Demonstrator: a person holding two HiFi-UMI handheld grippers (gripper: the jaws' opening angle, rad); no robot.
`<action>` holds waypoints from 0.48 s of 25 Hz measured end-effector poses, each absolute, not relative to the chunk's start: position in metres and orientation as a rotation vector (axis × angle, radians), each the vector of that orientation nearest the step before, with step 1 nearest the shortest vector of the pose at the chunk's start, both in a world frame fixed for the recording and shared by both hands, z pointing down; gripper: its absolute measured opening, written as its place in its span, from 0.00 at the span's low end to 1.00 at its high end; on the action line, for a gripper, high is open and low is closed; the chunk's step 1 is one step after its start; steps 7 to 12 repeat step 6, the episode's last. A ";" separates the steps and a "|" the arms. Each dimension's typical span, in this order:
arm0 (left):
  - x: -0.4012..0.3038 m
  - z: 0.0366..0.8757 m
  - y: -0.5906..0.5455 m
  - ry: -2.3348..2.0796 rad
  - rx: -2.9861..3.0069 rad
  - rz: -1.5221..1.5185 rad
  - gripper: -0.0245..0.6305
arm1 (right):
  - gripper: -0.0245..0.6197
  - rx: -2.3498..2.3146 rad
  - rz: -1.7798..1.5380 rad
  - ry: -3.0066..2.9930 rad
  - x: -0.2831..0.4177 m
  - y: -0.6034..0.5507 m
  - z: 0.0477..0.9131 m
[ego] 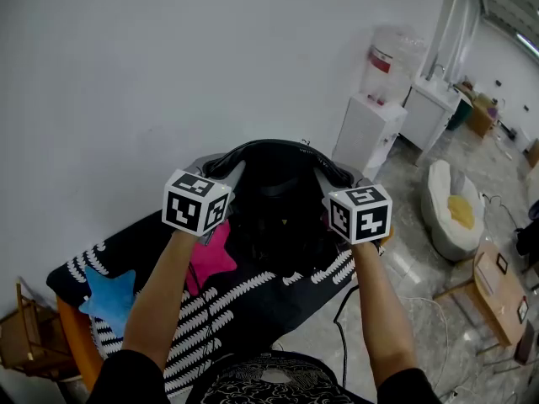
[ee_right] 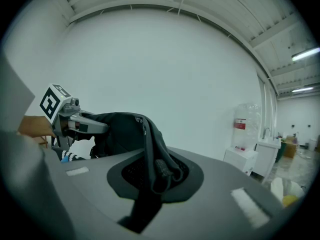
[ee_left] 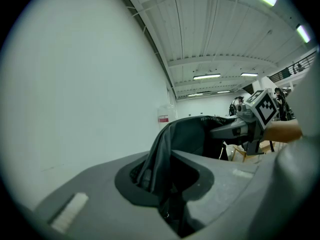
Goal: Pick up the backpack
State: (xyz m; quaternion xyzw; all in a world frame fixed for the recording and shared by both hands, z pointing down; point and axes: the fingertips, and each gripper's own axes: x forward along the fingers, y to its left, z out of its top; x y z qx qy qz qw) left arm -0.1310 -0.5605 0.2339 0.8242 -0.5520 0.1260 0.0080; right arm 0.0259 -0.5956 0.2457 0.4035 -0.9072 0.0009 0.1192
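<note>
A black backpack [ego: 278,196] hangs in the air above the patterned table, held up by its two shoulder straps. My left gripper [ego: 221,175] is shut on the left strap [ee_left: 155,159], whose dark fabric is pinched between the jaws. My right gripper [ego: 330,182] is shut on the right strap [ee_right: 155,156], which folds down through its jaws. Each gripper view shows the bag's body [ee_left: 200,134] [ee_right: 120,131] and the other gripper's marker cube beyond it.
A table with a black cloth [ego: 236,297] of white stripes, a pink star [ego: 210,259] and a blue star [ego: 108,297] lies below. A white wall stands behind. A water dispenser [ego: 370,116], a white beanbag [ego: 455,213] and a cardboard box [ego: 497,289] stand to the right. A wooden chair [ego: 25,335] is at the left.
</note>
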 end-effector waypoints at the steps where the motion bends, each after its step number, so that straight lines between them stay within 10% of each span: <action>1: -0.131 0.234 -0.560 -1.726 2.576 0.395 0.12 | 0.13 1.180 0.003 -2.653 0.026 -0.595 0.245; 12: -0.135 0.233 -0.559 -1.727 2.579 0.402 0.12 | 0.13 1.178 -0.001 -2.654 0.022 -0.594 0.246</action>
